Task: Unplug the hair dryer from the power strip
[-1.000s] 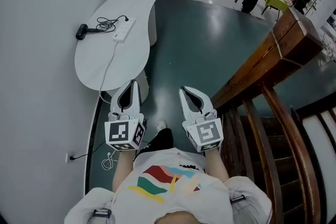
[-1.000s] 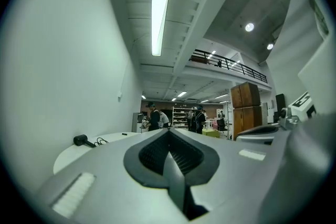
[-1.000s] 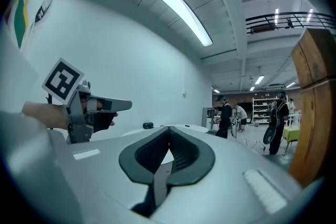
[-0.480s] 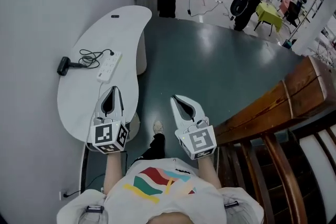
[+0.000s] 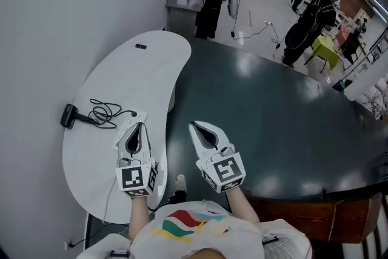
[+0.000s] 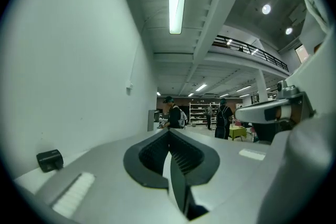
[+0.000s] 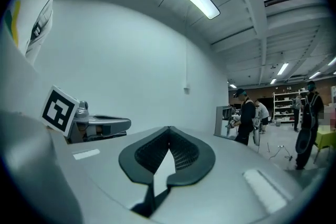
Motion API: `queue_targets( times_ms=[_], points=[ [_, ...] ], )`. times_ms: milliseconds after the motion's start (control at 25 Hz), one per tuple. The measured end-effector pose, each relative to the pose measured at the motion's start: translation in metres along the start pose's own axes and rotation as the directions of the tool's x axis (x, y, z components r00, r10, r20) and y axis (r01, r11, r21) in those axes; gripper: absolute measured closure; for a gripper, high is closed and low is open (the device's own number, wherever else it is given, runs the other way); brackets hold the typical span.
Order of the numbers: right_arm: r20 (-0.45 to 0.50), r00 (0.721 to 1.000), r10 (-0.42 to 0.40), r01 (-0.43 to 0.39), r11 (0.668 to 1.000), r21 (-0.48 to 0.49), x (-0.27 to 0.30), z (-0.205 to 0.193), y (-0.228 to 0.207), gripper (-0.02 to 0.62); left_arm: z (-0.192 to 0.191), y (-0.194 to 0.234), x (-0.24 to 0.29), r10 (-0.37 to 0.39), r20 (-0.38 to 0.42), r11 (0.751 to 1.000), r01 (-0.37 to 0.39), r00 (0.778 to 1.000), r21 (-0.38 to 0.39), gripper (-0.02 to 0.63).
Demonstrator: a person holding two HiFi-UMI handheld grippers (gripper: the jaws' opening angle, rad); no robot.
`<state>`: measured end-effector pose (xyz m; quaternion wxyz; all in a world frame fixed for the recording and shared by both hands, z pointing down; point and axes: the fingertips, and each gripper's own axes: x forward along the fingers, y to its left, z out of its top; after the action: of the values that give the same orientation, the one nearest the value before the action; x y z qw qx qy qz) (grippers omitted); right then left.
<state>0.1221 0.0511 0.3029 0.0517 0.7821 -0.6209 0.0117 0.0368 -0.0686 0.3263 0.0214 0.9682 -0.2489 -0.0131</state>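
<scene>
Lying at the white table's (image 5: 151, 63) left, the hair dryer (image 5: 68, 116) is corded to the power strip (image 5: 125, 125), which sits just beyond the left gripper (image 5: 138, 126). That gripper and the right gripper (image 5: 193, 125) are both pinched closed and empty (presumably not yet reaching).

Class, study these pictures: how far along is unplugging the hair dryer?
Done: nothing; the plug looks seated in the power strip. In hand: left tool, shut, empty, hangs over the strip; right tool likewise. Left: grip the plug, pull it out; hair dryer lies untouched.
</scene>
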Motion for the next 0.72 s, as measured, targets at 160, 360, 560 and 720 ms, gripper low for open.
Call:
queue_targets(
  times_ms=[160,360,560,720],
  points=[
    [0.001,0.999,0.043,-0.043,0.999,0.026,0.043,0.0,-0.005,0.583,-0.001,0.017,0.017,0.051,-0.001,0.998,-0.051,0.999,-0.023,0.606],
    [0.05,0.987,0.15,-0.153,0.986,0.064,0.081,0.014,-0.003,0.583,0.009,0.037,0.019,0.183,0.001,0.983,-0.182,0.983,-0.028,0.606],
    [0.125,0.956,0.266,-0.278,0.957,0.084,0.102,0.036,-0.008,0.583,0.02,0.04,0.023,0.298,0.026,0.954,-0.298,0.954,0.015,0.606],
    [0.139,0.936,0.323,-0.334,0.94,0.067,0.105,0.038,-0.017,0.583,0.032,0.025,0.025,0.333,0.0,0.941,-0.332,0.943,0.071,0.606]
  ],
)
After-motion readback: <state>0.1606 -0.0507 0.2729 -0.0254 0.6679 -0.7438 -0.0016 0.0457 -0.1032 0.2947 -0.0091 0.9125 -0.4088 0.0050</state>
